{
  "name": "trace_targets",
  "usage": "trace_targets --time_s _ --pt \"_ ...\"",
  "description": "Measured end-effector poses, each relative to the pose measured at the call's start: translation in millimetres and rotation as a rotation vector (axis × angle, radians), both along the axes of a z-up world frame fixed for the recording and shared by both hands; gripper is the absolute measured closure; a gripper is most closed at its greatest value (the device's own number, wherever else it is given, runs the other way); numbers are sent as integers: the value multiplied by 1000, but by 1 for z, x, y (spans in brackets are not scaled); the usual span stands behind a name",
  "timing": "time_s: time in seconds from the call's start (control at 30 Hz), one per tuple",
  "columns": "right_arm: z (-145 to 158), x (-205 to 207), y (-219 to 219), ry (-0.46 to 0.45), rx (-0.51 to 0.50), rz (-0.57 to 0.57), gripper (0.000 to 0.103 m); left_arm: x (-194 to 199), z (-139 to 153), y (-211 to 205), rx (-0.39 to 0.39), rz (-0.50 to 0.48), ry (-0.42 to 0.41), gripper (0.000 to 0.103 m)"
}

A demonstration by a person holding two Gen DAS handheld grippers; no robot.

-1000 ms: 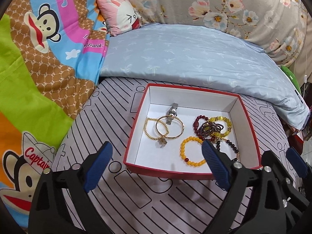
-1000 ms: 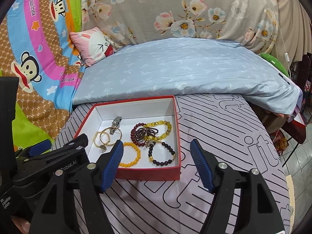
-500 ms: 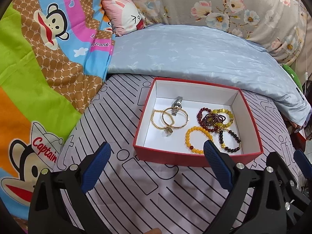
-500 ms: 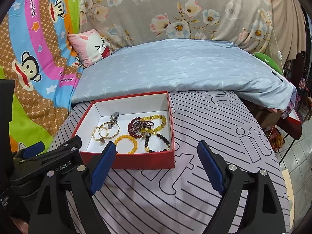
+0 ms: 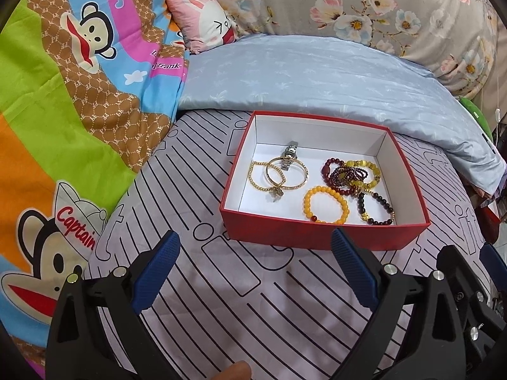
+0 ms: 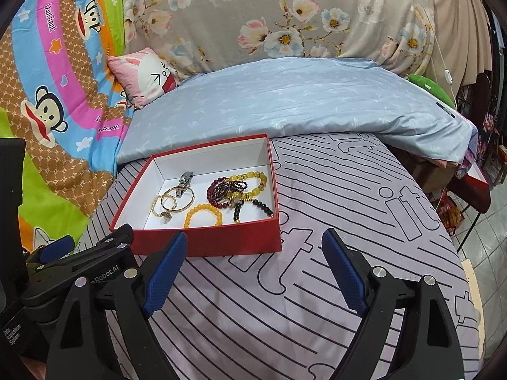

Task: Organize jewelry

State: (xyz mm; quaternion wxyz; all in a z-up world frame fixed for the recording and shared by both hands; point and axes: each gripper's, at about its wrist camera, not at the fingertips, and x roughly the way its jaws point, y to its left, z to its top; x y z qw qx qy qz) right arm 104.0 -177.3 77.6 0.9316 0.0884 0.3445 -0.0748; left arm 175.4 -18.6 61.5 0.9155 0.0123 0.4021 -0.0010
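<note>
A red box with a white inside (image 5: pixel 323 237) (image 6: pixel 209 242) sits on the striped bedsheet. In it lie gold bangles (image 5: pixel 279 174) (image 6: pixel 172 201), a silver watch (image 5: pixel 289 155) (image 6: pixel 184 180), an orange bead bracelet (image 5: pixel 326 204) (image 6: pixel 202 215), and a tangle of dark red, yellow and black bead bracelets (image 5: pixel 355 177) (image 6: pixel 237 190). My left gripper (image 5: pixel 256 269) is open and empty, in front of the box. My right gripper (image 6: pixel 253 272) is open and empty, in front of the box's right corner. The left gripper also shows at the left of the right wrist view (image 6: pixel 63 262).
A light blue quilt (image 5: pixel 310 76) lies behind the box. A cartoon monkey blanket (image 5: pixel 63 110) is at the left, with a pink bunny pillow (image 5: pixel 206 19) and a floral cover (image 6: pixel 285 15) at the back. The bed edge and tiled floor (image 6: pixel 488 221) are at the right.
Both grippers have pulled back from the box toward me, so the box looks farther away. Both stay open. The jewelry in the box has not moved.
</note>
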Motion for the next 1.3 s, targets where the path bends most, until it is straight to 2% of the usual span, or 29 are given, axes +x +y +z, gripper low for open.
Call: trace_targets --time_s 1.3 --pt "1 6 3 4 -18 9 20 5 -2 6 -13 27 10 12"
